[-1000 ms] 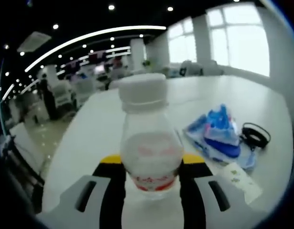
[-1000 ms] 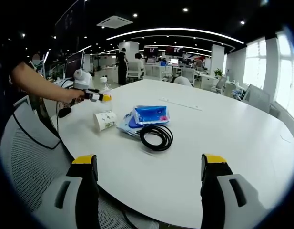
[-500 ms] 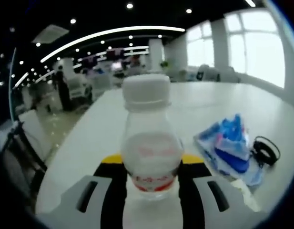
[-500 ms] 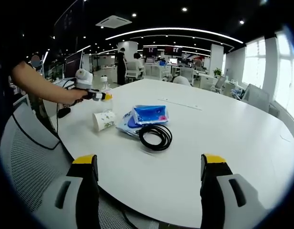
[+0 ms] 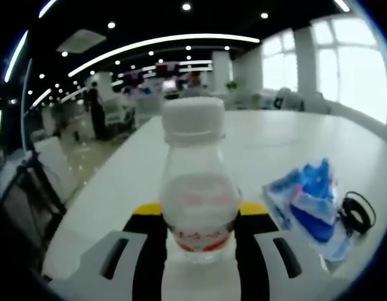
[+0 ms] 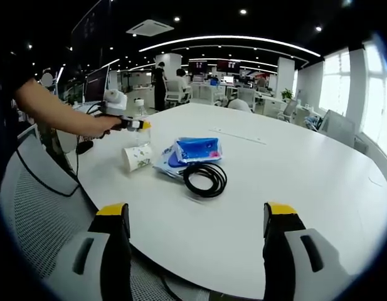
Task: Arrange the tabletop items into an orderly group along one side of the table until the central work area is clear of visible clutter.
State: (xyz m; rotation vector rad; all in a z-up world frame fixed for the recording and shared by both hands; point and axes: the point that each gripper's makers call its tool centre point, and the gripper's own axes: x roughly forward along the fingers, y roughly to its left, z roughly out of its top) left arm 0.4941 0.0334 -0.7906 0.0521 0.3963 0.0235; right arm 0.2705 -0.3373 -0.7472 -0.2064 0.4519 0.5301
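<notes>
Between the jaws of the left gripper [image 5: 196,235] stands a small clear plastic bottle [image 5: 196,188] with a white cap, clamped at its lower body near the red label, over the near-left part of the white table [image 6: 293,182]. It looks light, smooth and slightly squashy, so a low grip on the body suits it better than the cap. The right gripper [image 6: 196,229] hangs wide and empty at the near edge. Near the left side lie a tipped paper cup [image 6: 138,157], a crinkly blue packet [image 6: 196,152] and a limp black cable coil [image 6: 206,179], which probably needs pinching across several loops.
</notes>
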